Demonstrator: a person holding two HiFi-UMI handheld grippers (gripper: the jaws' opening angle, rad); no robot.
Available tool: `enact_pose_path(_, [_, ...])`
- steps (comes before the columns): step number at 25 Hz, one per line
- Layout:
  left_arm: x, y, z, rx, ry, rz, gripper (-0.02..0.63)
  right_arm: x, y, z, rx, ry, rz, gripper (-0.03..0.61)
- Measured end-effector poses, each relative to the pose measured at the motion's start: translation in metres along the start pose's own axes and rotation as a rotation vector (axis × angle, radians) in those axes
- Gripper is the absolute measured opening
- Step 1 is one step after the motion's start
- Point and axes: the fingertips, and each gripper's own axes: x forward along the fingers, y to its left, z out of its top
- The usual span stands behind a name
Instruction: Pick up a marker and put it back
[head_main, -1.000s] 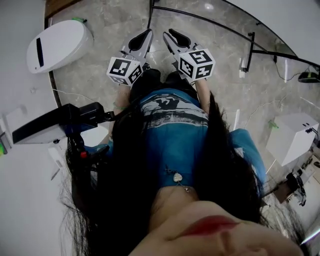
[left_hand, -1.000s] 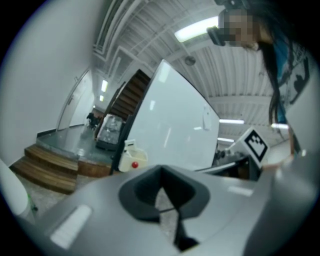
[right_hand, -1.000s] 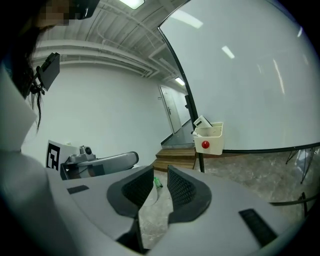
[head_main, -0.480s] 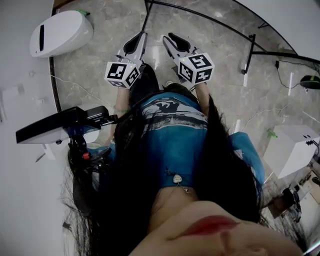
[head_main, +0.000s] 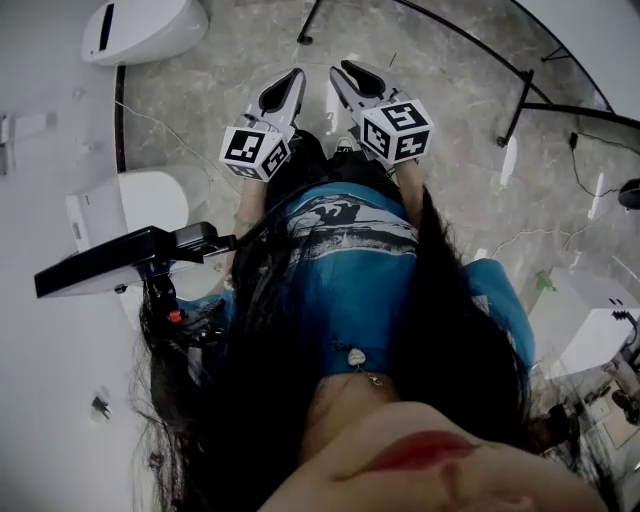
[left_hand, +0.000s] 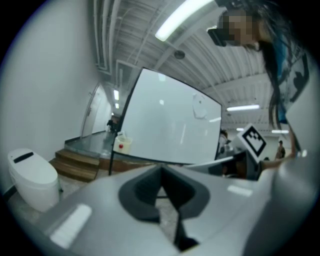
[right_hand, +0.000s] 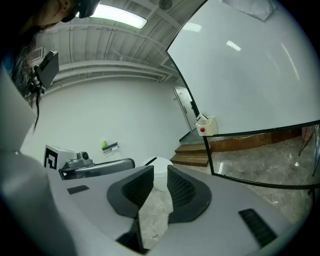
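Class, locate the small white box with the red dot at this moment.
In the right gripper view, the small white box sits at the whiteboard's lower left corner, beside its black frame, just above the wooden steps.

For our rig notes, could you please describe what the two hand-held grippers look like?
Both the left hand-held gripper and the right hand-held gripper have pale grey shells with dark ribbed pads. Each carries a white cube printed with black square markers. The person wears a blue printed top.
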Motion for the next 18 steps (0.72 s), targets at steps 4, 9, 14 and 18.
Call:
enact_pose_path(4, [-0.001,0.006,0.002,-0.002,-0.01,0.017,0.002,0.009,0.006,0.001,-0.007,-0.001,0.03,0.089])
enact_pose_path(9, [-0.015,-0.001,0.001,0.009,-0.013,0.012,0.002,0.005,0.016,-0.003,-0.008,-0.004,0.028,0.089])
enact_pose_path(14, [-0.127,-0.008,-0.004,0.02,-0.046,0.014,0.002,-0.012,0.116,-0.031,0.005,-0.02,0.038,0.089])
enact_pose_path(18, [-0.229,0.006,-0.006,0.017,-0.081,0.006,0.002,-0.012,0.217,-0.054,0.028,-0.056,0.046,0.086])
